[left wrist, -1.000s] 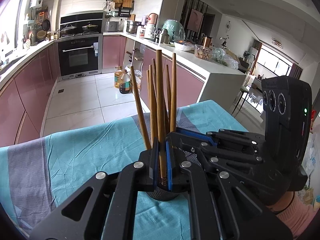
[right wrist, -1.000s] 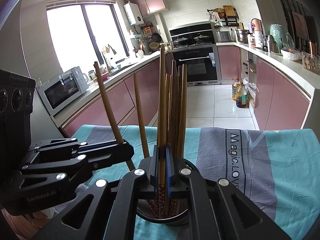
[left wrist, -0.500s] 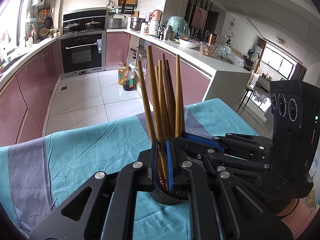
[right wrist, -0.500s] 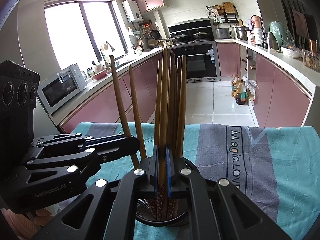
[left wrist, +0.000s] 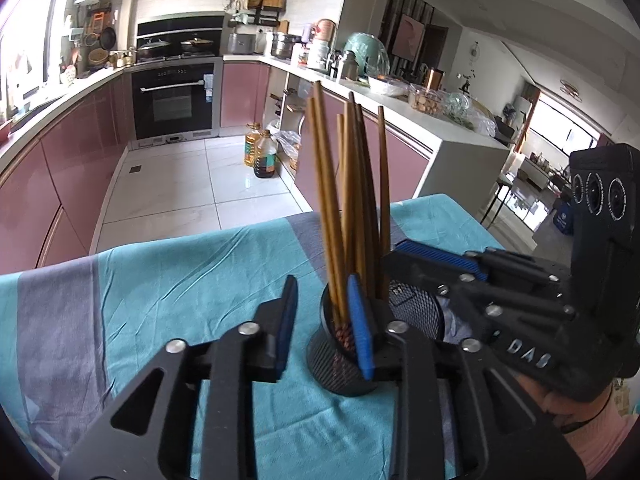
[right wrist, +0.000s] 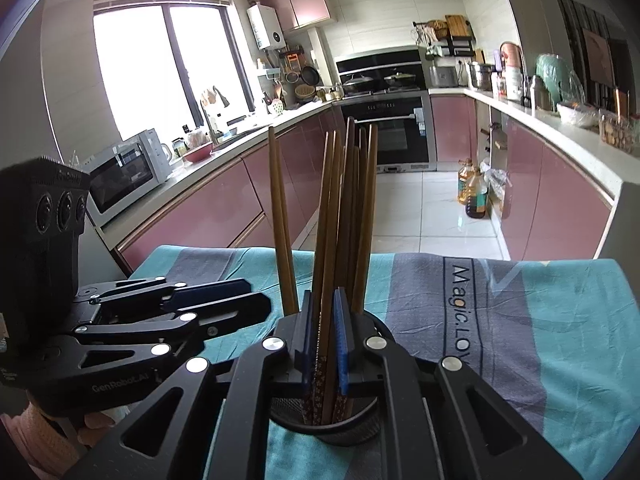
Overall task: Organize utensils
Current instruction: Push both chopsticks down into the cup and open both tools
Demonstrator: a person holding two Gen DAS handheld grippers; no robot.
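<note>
Left gripper (left wrist: 322, 320): nearest in its own view; jaws are opening, with clear space between the blue pads. Its right pad sits at the rim of the holder and no chopstick is pinched.
Right gripper (right wrist: 324, 336): nearest in its own view; jaws are just beginning to open, pads close on either side of one chopstick (right wrist: 326, 280), which runs down into the holder. Whether the pads are pressing on it I cannot tell.
Holder (left wrist: 340, 364): black mesh cup standing upright on the counter, directly beyond both sets of jaws.
Chopsticks (left wrist: 352, 200): brown bundle standing in the holder, fanned out at the tops; one pair leans apart to the left in the right wrist view.
Counter (left wrist: 180, 280): covered by a teal and grey cloth, slightly wrinkled, under the holder.
Kitchen beyond: pink cabinets, an oven (left wrist: 176, 100) on the far wall, oil bottles (left wrist: 262, 152) on the floor.
Risk, tipping: the holder looks light and top-heavy; pulling either gripper back sideways could catch its rim or a stick and topple it.
Risk, snagging: if the right pads drag on the stick as they lift, it may ride up and fall out.
Risk, collision: both grippers crowd the same cup and could knock each other.
</note>
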